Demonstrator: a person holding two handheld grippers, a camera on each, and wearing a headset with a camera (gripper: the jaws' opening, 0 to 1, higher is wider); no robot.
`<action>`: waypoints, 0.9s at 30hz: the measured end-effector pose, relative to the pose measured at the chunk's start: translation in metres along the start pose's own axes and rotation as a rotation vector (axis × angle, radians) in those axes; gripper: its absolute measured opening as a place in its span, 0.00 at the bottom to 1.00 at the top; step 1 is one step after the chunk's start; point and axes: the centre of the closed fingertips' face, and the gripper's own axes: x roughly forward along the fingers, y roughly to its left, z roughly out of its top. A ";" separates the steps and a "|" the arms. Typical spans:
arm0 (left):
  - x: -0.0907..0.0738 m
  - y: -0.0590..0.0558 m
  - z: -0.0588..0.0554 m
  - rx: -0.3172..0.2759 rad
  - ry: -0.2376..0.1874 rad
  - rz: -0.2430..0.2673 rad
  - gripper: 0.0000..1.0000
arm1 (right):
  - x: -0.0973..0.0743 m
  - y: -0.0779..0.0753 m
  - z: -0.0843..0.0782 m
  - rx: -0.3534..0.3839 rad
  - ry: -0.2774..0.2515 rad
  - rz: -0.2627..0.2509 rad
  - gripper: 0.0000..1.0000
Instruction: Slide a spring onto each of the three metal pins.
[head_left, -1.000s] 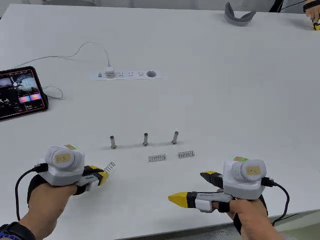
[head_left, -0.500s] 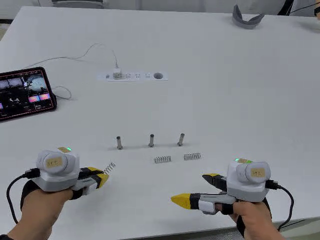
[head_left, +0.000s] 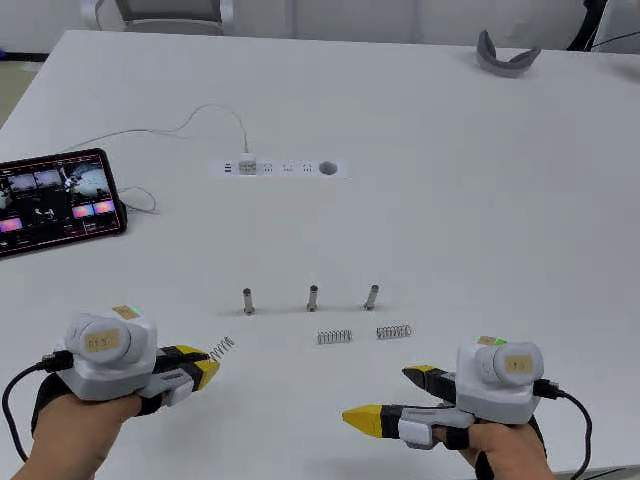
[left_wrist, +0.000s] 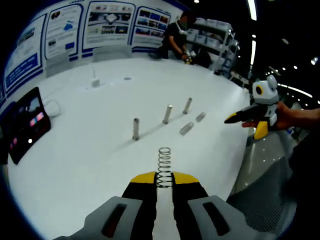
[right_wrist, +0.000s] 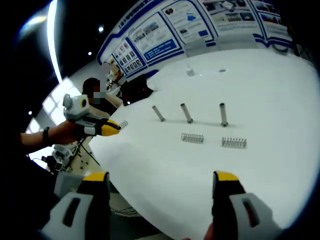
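My left claw (head_left: 205, 364) is pinched tight on 1 end of a spring (head_left: 222, 347). The spring sticks straight out past the yellow tips, in line with the claw. Its free end points across the white surface (head_left: 450, 220) toward the left pin (head_left: 248, 301). It is on my side of that pin and does not touch it. The spring is a thin, silvery wire coil made of many little rings (in the left gripper view the loops stack up 1 above the other).

The left pin, the middle pin (head_left: 313, 297) and the right pin (head_left: 372, 296) are short, round sticks of grey, shiny metal. They stand on end in a row that runs from left to right. All 3 are bare.

A second spring (head_left: 335, 336) lies flat just on my side of the middle pin. A third spring (head_left: 394, 331) lies flat just on my side of the right pin. Their long way runs left to right, the same way as the row of pins, and they are apart from each other.

My right claw (head_left: 385, 396) is spread wide and holds nothing. Its jaws are black with yellow tips. It is near my edge of the surface, and the 2 flat springs lie between it and the pins.
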 end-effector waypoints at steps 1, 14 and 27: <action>0.000 -0.001 -0.001 0.005 0.002 0.000 0.10 | 0.001 0.000 0.000 0.005 0.000 0.005 0.86; 0.006 -0.049 0.002 0.057 0.006 -0.093 0.10 | 0.010 0.012 0.014 0.015 -0.013 0.077 0.81; 0.017 -0.098 0.018 0.143 -0.002 -0.189 0.10 | 0.013 0.031 0.029 -0.003 -0.035 0.169 0.67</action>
